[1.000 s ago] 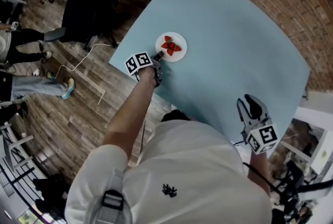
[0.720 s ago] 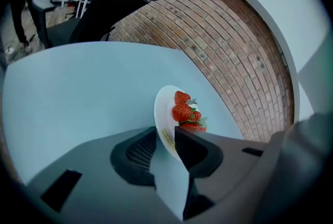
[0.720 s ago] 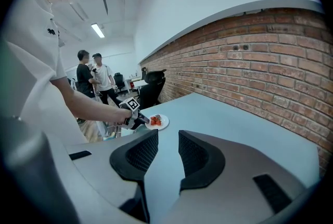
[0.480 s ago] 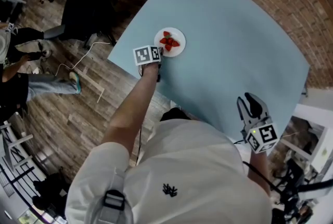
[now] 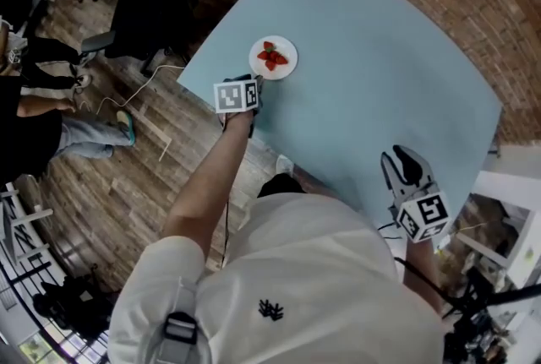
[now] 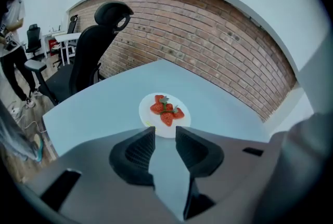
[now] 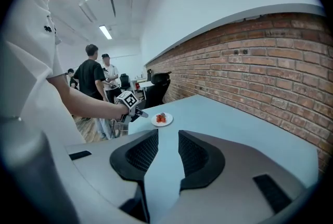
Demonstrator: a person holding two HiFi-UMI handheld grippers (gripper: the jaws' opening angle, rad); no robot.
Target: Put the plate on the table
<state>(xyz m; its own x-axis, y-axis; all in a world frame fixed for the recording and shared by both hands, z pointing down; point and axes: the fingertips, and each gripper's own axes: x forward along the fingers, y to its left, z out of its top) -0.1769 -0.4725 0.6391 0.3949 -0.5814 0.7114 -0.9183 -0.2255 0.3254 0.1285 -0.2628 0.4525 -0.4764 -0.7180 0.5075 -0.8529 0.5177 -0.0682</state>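
Note:
A small white plate with a few strawberries on it rests flat on the light blue table, near the table's left corner. My left gripper sits just at the plate's near rim. Its jaws are opening, and the pads do not press on the plate. In the left gripper view the plate lies right beyond the left gripper tips. My right gripper hovers open over the table's near edge, with nothing between its fingers. The right gripper view shows the plate far off.
A black office chair stands past the table's left corner, before a brick wall. People stand on the wooden floor to the left, where a cable lies. The table's left edge runs close to the plate.
My left gripper's jaws have parted and let go of the plate's rim, and the gripper has drawn back a little. The plate stays on the table. My right gripper has barely moved.

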